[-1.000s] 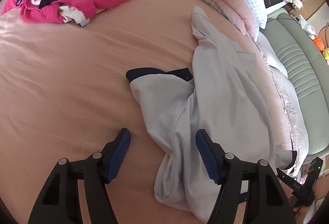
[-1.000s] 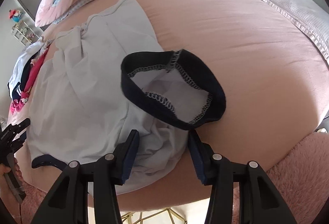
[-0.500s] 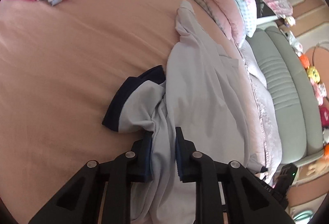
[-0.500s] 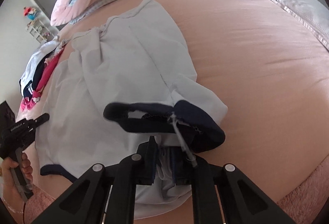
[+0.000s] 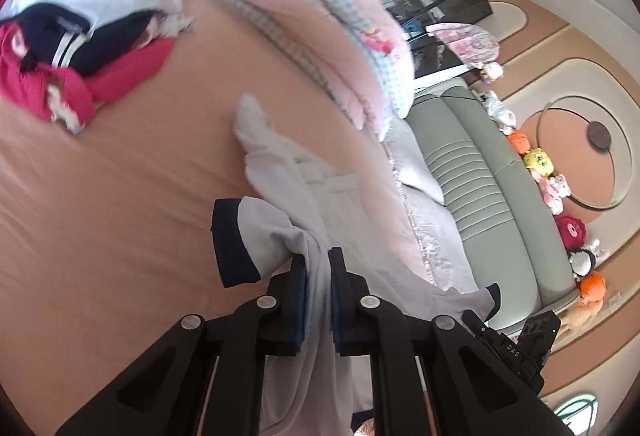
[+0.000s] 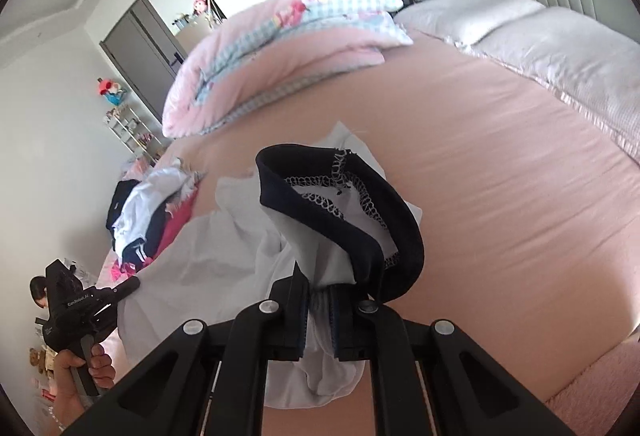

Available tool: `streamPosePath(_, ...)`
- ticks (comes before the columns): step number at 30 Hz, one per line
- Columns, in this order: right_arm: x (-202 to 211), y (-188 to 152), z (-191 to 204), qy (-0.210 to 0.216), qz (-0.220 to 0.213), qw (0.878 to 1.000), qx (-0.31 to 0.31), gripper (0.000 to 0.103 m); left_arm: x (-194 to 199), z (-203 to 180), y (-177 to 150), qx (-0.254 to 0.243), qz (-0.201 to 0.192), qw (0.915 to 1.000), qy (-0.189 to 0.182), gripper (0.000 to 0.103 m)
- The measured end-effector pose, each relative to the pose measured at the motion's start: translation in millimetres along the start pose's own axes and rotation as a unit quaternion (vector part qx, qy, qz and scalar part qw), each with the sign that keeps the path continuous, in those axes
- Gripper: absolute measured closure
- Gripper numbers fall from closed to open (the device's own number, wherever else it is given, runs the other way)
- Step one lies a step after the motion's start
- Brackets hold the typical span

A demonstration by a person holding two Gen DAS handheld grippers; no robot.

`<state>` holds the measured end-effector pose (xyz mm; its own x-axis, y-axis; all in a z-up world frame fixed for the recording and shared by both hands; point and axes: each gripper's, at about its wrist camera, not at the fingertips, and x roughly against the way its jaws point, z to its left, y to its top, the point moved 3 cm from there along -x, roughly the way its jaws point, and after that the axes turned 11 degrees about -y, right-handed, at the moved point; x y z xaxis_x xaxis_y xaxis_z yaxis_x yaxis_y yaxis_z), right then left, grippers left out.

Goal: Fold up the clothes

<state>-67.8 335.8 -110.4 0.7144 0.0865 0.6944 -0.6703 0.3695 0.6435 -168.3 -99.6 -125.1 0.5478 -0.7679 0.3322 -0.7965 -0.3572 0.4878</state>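
Jaws of both grippers, earlier apart, now clamped on the pale shirt [image 5: 276,236], lifted.

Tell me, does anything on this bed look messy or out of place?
Yes. The pale shirt hangs bunched and twisted between the left tool and right tool, one navy-cuffed sleeve turned so its inner stitching shows. A jumbled heap of clothes sits unfolded further up the bed.

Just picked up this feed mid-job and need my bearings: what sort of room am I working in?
A bedroom, most likely a child's. The work surface is a bed with a pink sheet, a folded pink quilt at its far side, a padded headboard and a row of plush toys behind it.
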Motion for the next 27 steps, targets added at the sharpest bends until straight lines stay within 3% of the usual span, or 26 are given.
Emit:
streamPosePath(3,22.7,16.9,6.7,0.035,-0.025,0.999,-0.018,0.096,23.0,-34.7,12.1,-0.021,-0.024,0.9989,-0.035,0.095)
streamPosePath(7,79.4,39.1,9.0,0.122,-0.060,0.989,-0.066,0.096,49.7,-57.8,23.1,-0.028,-0.046,0.9957,-0.075,0.095)
streamPosePath(9,91.5,45.4,14.5,0.105,-0.070,0.991,-0.048,0.096,52.0,-53.7,25.1,-0.023,-0.048,0.9959,-0.073,0.095)
streamPosePath(11,70.9,46.4,24.3,0.065,-0.046,0.997,-0.023,0.096,39.0,-35.4,26.0,0.004,-0.035,0.9972,-0.066,0.095)
streamPosePath(13,31.0,41.7,24.2,0.057,0.002,0.998,-0.031,0.096,7.2,-3.3,28.3,0.055,-0.003,0.9973,-0.047,0.095)
streamPosePath(15,-1.8,52.4,30.2,0.059,0.020,0.998,-0.030,0.096,-22.2,9.1,43.8,0.066,0.020,0.9973,-0.024,0.095)
streamPosePath(17,-17.4,80.9,48.4,0.053,0.006,0.999,-0.008,0.096,-35.7,-14.7,78.0,0.030,0.015,0.9991,-0.026,0.098)
streamPosePath(19,-8.7,126.9,76.6,0.071,-0.027,0.997,0.013,0.096,-32.9,-64.9,126.9,-0.027,-0.018,0.9981,-0.052,0.099)
streamPosePath(22,46.3,201.0,120.7,0.109,-0.121,0.986,0.047,0.096,-1.6,-162.5,196.6,-0.131,-0.079,0.9844,-0.087,0.099)
streamPosePath(25,89.0,242.8,147.0,0.109,-0.162,0.978,0.071,0.097,11.1,-205.6,222.4,-0.157,-0.066,0.9827,-0.074,0.099)
streamPosePath(27,105.0,257.9,157.9,0.103,-0.170,0.976,0.085,0.097,6.4,-208.1,219.0,-0.161,-0.042,0.9846,-0.052,0.099)
